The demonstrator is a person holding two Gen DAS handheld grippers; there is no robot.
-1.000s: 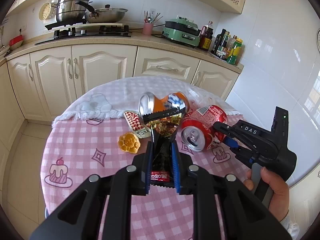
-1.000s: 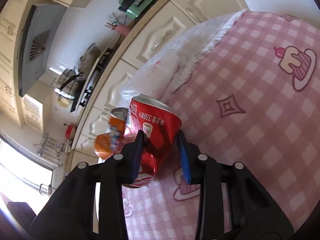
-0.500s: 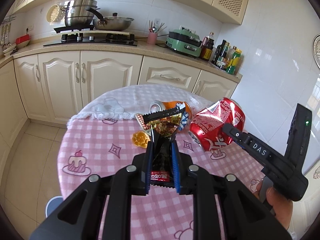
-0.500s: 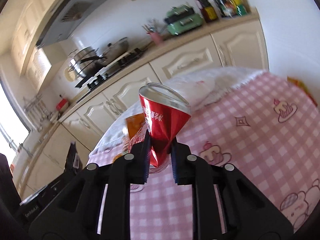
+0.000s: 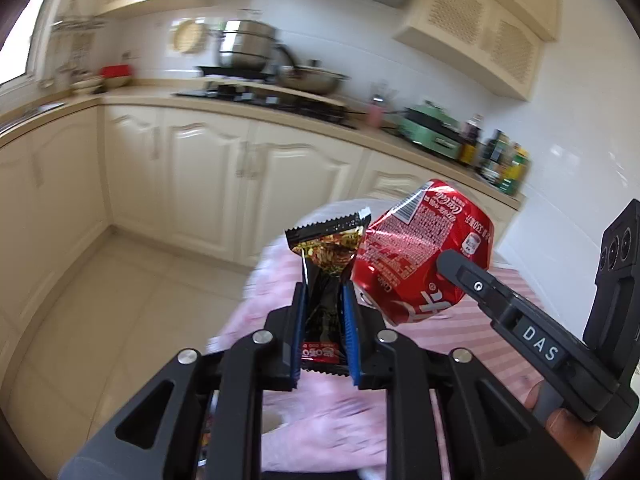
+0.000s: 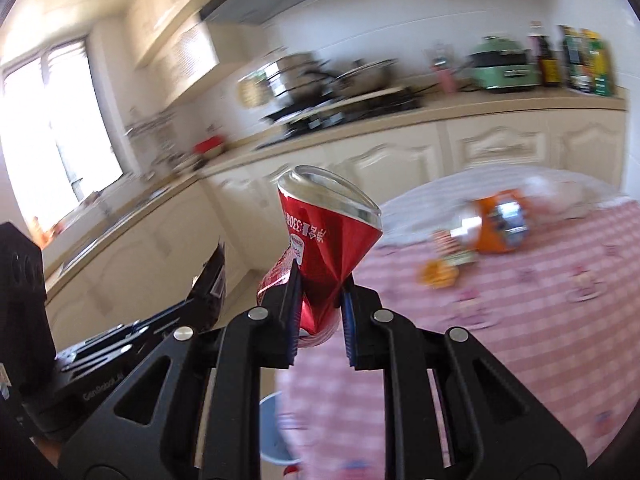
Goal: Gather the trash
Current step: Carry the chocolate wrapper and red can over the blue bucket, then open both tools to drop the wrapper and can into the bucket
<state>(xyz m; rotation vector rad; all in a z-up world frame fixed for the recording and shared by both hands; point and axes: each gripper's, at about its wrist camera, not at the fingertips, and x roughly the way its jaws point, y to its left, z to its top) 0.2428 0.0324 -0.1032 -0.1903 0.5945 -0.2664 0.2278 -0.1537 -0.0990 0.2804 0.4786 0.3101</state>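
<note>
My left gripper [image 5: 324,300] is shut on a black snack wrapper [image 5: 326,256] and holds it in the air at the table's left edge. My right gripper [image 6: 319,294] is shut on a crushed red cola can [image 6: 326,240], also lifted; the can shows in the left wrist view [image 5: 420,264] right beside the wrapper. The left gripper [image 6: 168,320] shows low at the left of the right wrist view. On the pink checked tablecloth [image 6: 540,320] lie a crushed orange can [image 6: 496,224], a small wrapper [image 6: 452,244] and a yellow scrap [image 6: 438,274].
A round blue-rimmed bin [image 6: 274,432] stands on the floor below the table's edge. Cream kitchen cabinets [image 5: 200,176] and a counter with a stove, pots and bottles run along the back. Tiled floor [image 5: 120,300] lies to the left of the table.
Both grippers have swung left together, off the table's middle toward its left edge, each holding its item. The orange can and scraps stay behind on the cloth.
</note>
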